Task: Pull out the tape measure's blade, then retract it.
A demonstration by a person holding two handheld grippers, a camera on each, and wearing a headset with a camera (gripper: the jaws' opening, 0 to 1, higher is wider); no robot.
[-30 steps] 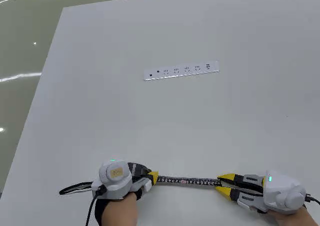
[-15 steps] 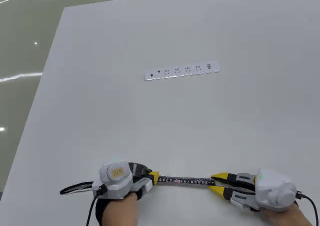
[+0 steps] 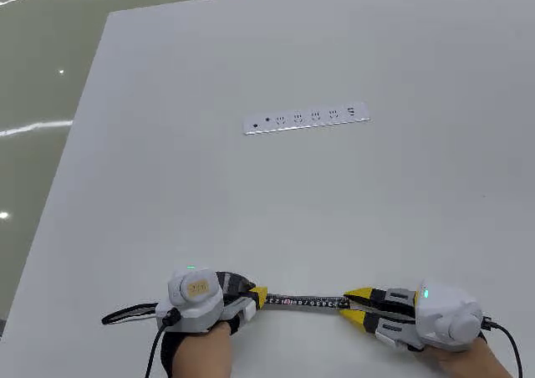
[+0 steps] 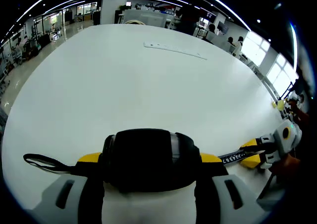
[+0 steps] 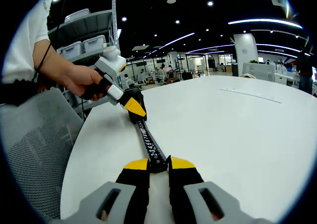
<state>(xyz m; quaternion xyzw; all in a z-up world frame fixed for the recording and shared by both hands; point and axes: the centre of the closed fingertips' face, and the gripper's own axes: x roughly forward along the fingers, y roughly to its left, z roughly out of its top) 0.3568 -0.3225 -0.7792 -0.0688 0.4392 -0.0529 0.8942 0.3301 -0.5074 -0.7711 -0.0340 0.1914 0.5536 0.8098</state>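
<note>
I am holding the black, rounded tape measure case (image 4: 148,157) clamped between the jaws of my left gripper (image 3: 256,295). Its black wrist strap (image 3: 125,314) is trailing on the table. My right gripper (image 5: 158,164) is pinching the tip of the black, white-numbered blade (image 3: 305,300), which is spanning the gap between the grippers over the matte white table (image 3: 251,202). Farther out, a white power strip (image 3: 306,118) is lying flat. The head view is showing glossy floor (image 3: 42,77) beside the table. The right gripper view is showing a grey mesh chair (image 5: 34,144), shelving with bins (image 5: 84,40) and ceiling lights (image 5: 257,22).
</note>
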